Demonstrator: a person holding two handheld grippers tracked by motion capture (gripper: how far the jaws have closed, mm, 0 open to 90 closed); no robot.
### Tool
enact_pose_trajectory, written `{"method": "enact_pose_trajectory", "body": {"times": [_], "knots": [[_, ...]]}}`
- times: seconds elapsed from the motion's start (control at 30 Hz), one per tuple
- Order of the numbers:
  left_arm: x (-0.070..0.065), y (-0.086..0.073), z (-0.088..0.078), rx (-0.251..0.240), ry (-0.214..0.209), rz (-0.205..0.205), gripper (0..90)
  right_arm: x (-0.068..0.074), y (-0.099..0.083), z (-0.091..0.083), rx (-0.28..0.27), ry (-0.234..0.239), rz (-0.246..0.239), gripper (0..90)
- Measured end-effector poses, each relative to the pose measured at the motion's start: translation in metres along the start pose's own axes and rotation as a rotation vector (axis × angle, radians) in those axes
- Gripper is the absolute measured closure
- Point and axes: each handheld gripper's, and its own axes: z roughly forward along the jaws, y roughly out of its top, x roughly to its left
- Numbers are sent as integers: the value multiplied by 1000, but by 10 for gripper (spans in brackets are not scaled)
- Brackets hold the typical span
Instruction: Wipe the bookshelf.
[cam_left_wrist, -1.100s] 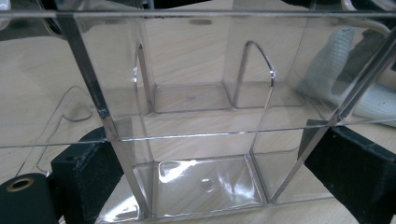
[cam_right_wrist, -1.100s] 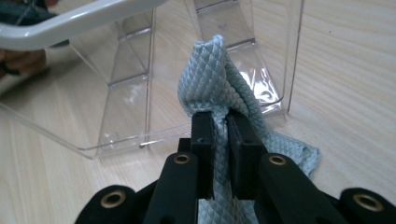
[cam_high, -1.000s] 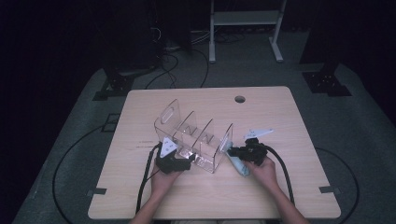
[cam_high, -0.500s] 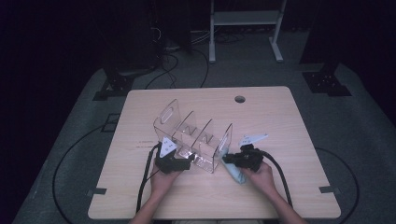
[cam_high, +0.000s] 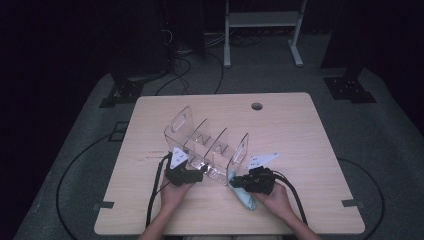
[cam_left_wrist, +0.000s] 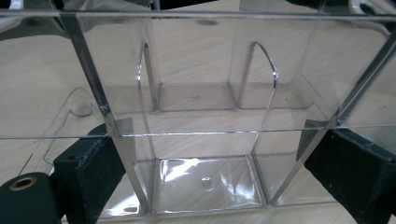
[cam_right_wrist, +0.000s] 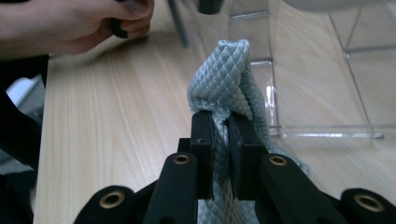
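Note:
A clear acrylic organizer (cam_high: 207, 145) with several upright dividers stands in the middle of the wooden table (cam_high: 300, 130). My left gripper (cam_high: 192, 175) is at its near end. In the left gripper view, the jaws straddle one compartment of the organizer (cam_left_wrist: 205, 107) and the pads (cam_left_wrist: 93, 168) sit against its outer walls. My right gripper (cam_high: 235, 182) is by the organizer's near right corner, shut on a pale blue-green quilted cloth (cam_high: 246, 200). The cloth (cam_right_wrist: 229, 79) bunches up above the pinching right gripper (cam_right_wrist: 222, 126) and hangs down below it.
A round cable hole (cam_high: 256, 106) lies near the table's far edge. Black cables trail from both grippers toward the person. The hand holding the left gripper (cam_right_wrist: 70, 23) shows in the right gripper view. A white-legged frame (cam_high: 260, 20) stands on the floor behind the table.
My right gripper has moved left and nearer the person with the cloth, closing in on the organizer's near right corner. The left gripper and the organizer have stayed put.

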Motion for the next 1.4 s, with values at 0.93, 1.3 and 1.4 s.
{"method": "enact_pose_trajectory", "body": {"times": [0.93,1.3,1.4], "knots": [[0,0,0,-2,-5,1,75,-2,2,-12,-98,-59,-22,815],[-1,-1,0,-2,-8,0,75,-1,6,-20,-162,-61,-29,815],[-1,-1,0,-3,-9,3,75,-7,5,-19,-133,-54,17,816]]}}
